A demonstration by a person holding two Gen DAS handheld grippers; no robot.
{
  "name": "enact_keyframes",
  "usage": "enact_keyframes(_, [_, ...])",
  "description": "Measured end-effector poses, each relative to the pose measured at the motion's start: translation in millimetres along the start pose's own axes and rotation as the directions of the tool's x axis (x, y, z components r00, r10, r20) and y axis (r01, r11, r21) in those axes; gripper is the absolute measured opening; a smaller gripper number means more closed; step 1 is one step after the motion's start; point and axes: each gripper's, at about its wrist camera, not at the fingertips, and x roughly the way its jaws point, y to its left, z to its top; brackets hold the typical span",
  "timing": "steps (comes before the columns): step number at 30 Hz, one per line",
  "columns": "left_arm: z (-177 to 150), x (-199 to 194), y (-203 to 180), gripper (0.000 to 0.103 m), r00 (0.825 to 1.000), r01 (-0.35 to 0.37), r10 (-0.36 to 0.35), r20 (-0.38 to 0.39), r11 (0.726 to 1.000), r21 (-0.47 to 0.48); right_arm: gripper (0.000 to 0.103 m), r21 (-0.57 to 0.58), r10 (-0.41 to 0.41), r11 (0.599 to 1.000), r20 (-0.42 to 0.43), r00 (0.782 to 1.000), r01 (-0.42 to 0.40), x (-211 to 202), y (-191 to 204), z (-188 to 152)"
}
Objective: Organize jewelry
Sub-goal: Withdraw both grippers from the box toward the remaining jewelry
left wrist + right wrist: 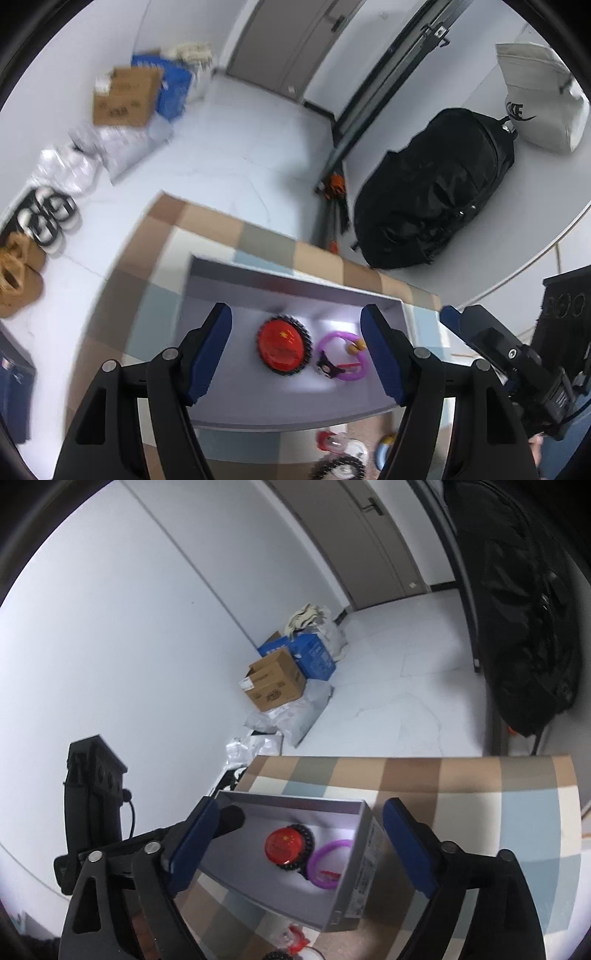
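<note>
Left wrist view shows the left gripper point(295, 354) tilted downward over an open grey box point(295, 288) on the checkered worktop point(155, 266), its jaws spread and empty. Inside the box lie a red round ornament point(282, 345) and, just beside it, a purple bracelet point(343, 356). From the right wrist view, the right gripper point(299, 853) angles down at the same box, jaws wide apart, gripping nothing. More trinkets point(340, 454) sit before the box.

Open grey box point(364, 871) on checkered desk point(480, 805); inside, flat: red round badge with black beaded rim point(283, 350), purple bracelet point(345, 356) just beside it.
</note>
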Motion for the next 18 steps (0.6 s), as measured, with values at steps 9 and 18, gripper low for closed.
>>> enact_keyframes(9, [-13, -27, -18, 0.081, 0.99, -0.046, 0.031, 0.137, 0.993, 0.105, 0.101, 0.013, -0.052, 0.999, 0.071, 0.996, 0.051, -34, 0, -10])
enact_keyframes(18, [-38, -46, -20, 0.089, 0.991, -0.047, 0.026, 0.133, 0.986, 0.161, 0.103, 0.001, -0.145, 0.989, 0.089, 0.985, 0.145, -63, -1, -37])
